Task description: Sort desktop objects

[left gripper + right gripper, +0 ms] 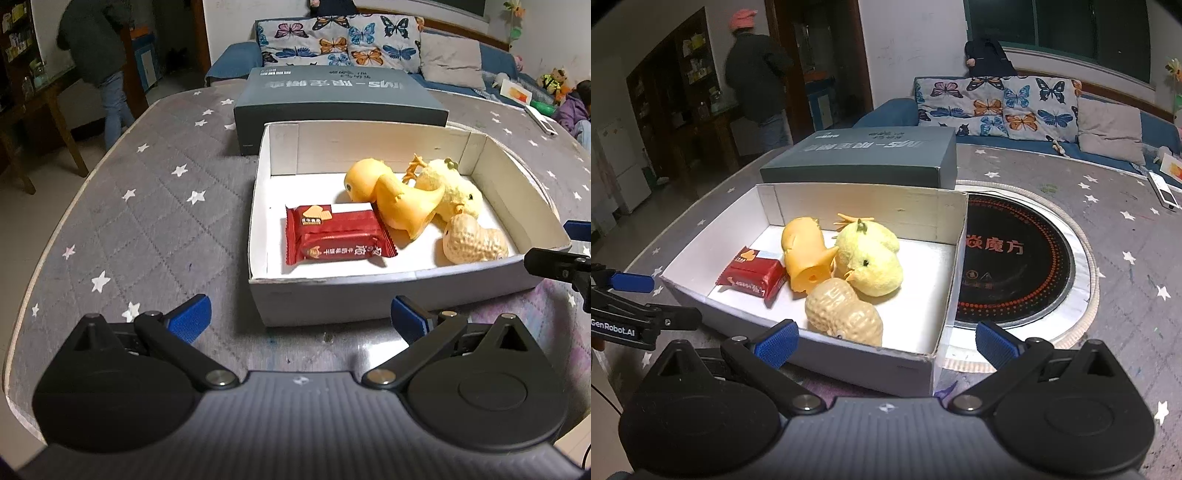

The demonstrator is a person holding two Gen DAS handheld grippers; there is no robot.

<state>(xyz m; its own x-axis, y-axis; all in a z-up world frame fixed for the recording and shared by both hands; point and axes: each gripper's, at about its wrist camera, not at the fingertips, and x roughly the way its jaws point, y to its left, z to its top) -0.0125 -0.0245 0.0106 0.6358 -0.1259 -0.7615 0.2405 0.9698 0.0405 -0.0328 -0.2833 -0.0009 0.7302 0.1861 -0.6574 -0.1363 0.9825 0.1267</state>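
Observation:
An open white box [369, 295] [849, 362] stands on the grey star-patterned table. Inside lie a red snack packet [336, 236] [753, 277], an orange rubber toy [399, 203] [807, 254], a yellow plush chick [454, 192] [871, 262] and a beige peanut toy [472, 242] [846, 314]. My left gripper [301, 319] is open and empty, just in front of the box's near wall. My right gripper [884, 341] is open and empty at the box's near right corner, close to the peanut toy.
A dark grey box lid [332, 96] [864, 158] lies behind the box. A round black induction hob [1015, 262] is set in the table right of the box. A white remote [1163, 192] lies far right. A sofa and a standing person are beyond the table.

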